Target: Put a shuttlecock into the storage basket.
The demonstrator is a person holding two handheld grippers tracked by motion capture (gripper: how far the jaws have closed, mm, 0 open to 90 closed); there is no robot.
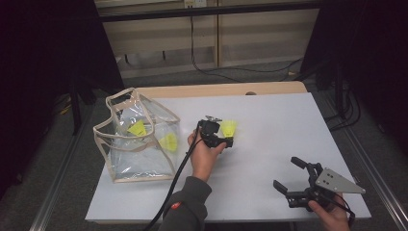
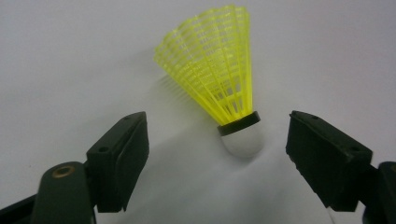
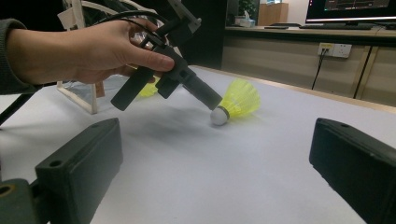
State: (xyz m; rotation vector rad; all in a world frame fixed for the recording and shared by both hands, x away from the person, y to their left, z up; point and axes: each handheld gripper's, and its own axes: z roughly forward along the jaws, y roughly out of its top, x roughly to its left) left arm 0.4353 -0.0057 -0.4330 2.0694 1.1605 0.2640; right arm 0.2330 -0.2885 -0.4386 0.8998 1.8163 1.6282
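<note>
No readable brand, label or writing on any item; a monitor far back in the right gripper view carries text too small to make out.

Three yellow shuttlecocks in all. One shuttlecock (image 1: 229, 128) lying on its side on the white table (image 1: 269, 144), near the middle, white cork tip toward the left gripper (image 1: 226, 142), yellow skirt pointing away. Seen again in the left gripper view (image 2: 219, 79), with the cork between the two black jaws but clear of both pads. Left gripper spread, jaws either side of the cork, nothing pinched. Two more shuttlecocks (image 1: 137, 128) inside the clear bag (image 1: 120, 166), lying near each other, the second (image 1: 168, 141) closer to the bag's right wall. One bag only, see-through with beige trim, standing open-topped at the table's left, well apart from the loose shuttlecock.

Two grippers, one per hand. Right gripper (image 1: 287, 174) low at the table's near right corner, jaws wide apart, nothing between them, well apart from the shuttlecock. One grey three-cornered plate on top of it.
</note>
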